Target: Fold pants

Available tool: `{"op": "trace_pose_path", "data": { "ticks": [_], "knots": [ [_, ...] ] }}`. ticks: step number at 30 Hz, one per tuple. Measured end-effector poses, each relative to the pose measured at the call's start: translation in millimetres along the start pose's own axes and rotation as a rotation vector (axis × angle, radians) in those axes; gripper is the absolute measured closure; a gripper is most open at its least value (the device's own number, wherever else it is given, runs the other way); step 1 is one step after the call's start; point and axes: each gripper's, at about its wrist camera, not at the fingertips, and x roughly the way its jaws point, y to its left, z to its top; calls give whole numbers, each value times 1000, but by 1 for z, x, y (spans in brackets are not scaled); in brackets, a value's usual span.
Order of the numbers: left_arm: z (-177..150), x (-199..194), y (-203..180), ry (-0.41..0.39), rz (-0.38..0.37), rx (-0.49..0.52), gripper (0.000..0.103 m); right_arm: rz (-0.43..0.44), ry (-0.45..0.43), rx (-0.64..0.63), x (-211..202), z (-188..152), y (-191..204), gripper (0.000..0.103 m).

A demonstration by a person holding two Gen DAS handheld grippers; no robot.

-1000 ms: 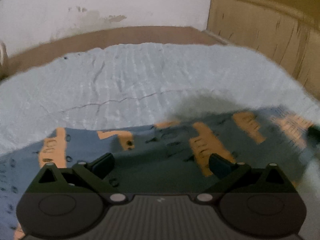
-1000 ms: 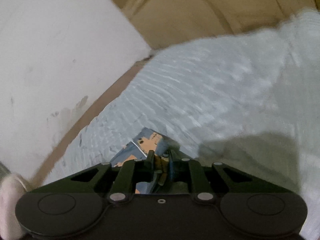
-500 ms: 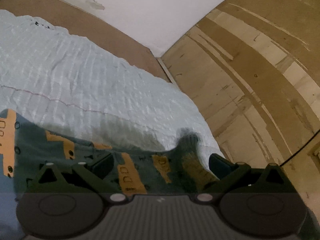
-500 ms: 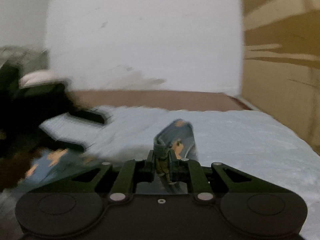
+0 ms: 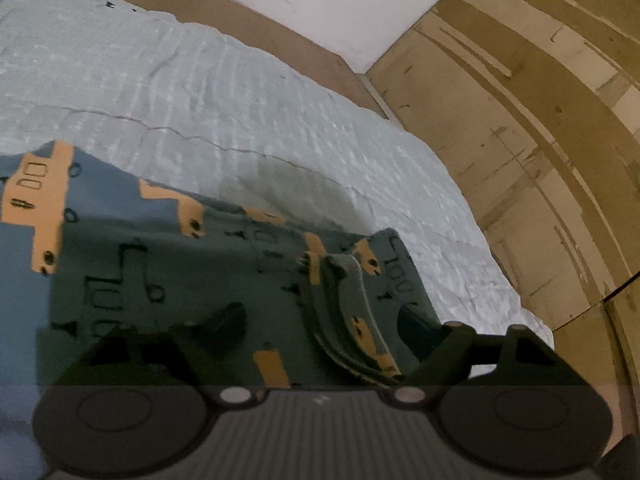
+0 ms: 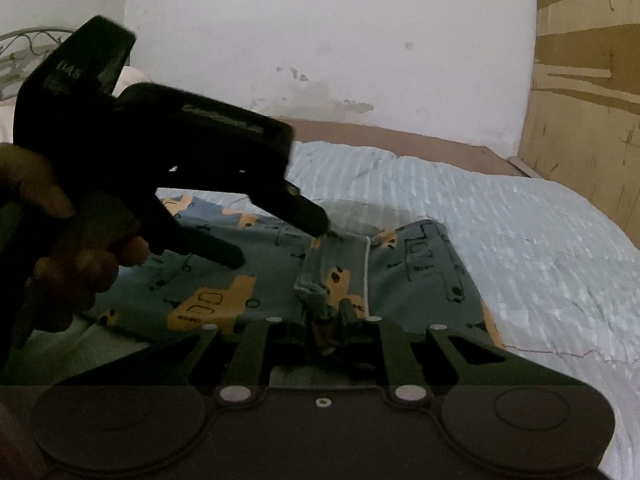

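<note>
Blue-grey pants (image 5: 160, 264) with orange car prints lie on the pale blue bedspread (image 5: 240, 92). They also show in the right wrist view (image 6: 420, 264). My left gripper (image 5: 320, 316) is open just above the pants, and a folded waistband edge (image 5: 348, 304) lies between its fingers. My right gripper (image 6: 323, 318) is shut on a bunched edge of the pants (image 6: 316, 280), low over the bed. The left gripper (image 6: 168, 148) with the hand that holds it shows in the right wrist view, over the pants' left part.
A brown bed frame (image 6: 400, 136) runs along the white wall (image 6: 320, 40). Plywood panels (image 5: 540, 120) stand at the right of the bed. A metal headboard (image 6: 24, 40) shows at the far left.
The right gripper swung round and brought the held pants edge down onto the rest of the pants. The left gripper turned right and came lower over the folded edge.
</note>
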Motion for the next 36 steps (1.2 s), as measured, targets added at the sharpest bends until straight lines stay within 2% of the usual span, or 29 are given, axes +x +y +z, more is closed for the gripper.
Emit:
{"op": "trace_pose_path", "data": {
  "ticks": [3,7,8,10,14,22,26,32,36],
  "knots": [
    [2,12,-7,29,24,-3,28,-2,-3,5,5,2,4,84],
    [5,26,-15,70,54,1,59,-6,-6,0,1,2,7,84],
    [6,30,-18,82,56,1,63,-8,-8,-3,0,2,8,84],
    [6,35,-20,94,75,0,64,-14,-9,-16,3,2,7,82],
    [6,38,-23,92,115,1,81,-24,-6,-31,1,1,10,80],
    [4,36,-34,70,143,39,92,-30,-6,-27,1,2,12,80],
    [5,30,-39,53,148,46,94,-35,-8,-19,-1,4,13,85],
    [10,2,-47,-5,156,75,95,-26,-51,-21,-14,15,19,87],
    [16,-24,-46,-39,177,98,95,15,-78,-29,-21,24,31,88]
  ]
}}
